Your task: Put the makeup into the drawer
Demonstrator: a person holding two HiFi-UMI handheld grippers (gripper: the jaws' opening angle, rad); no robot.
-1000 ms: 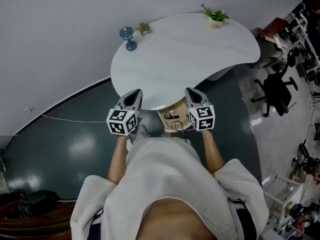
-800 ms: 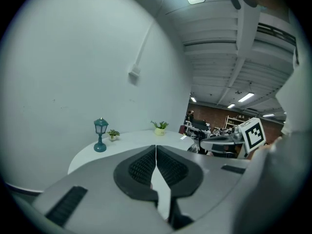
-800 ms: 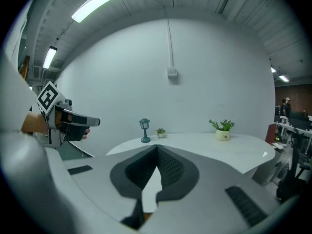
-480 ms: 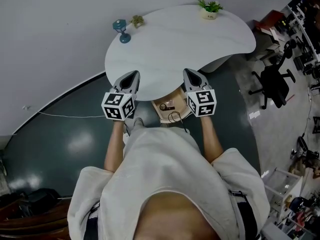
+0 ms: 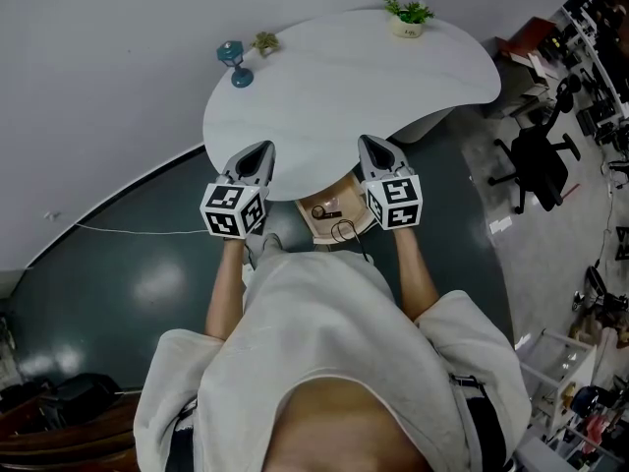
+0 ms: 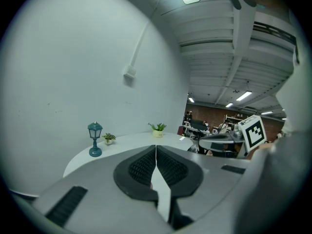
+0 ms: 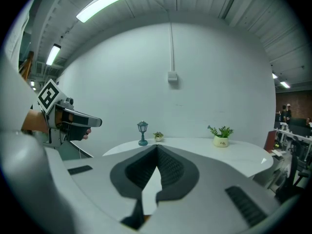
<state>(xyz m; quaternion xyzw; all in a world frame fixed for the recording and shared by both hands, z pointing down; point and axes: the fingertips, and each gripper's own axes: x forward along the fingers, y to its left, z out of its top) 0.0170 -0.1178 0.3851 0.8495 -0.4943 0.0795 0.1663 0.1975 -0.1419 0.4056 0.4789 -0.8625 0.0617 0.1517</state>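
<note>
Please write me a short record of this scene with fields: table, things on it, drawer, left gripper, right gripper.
table: white table, curved top
things on it: teal lamp, small plant beside it, potted plant at the far edge
drawer: drawer open under the near edge; small dark items inside, too small to identify
left gripper: left gripper shut, empty
right gripper: right gripper shut, empty

Your white kidney-shaped surface [image 5: 373,77] stands by the plain grey wall [image 5: 98,67] at eleven o'clock; glossy dark teal floor [image 5: 128,273] beneath, black office chair [image 5: 539,170] at three.
</note>
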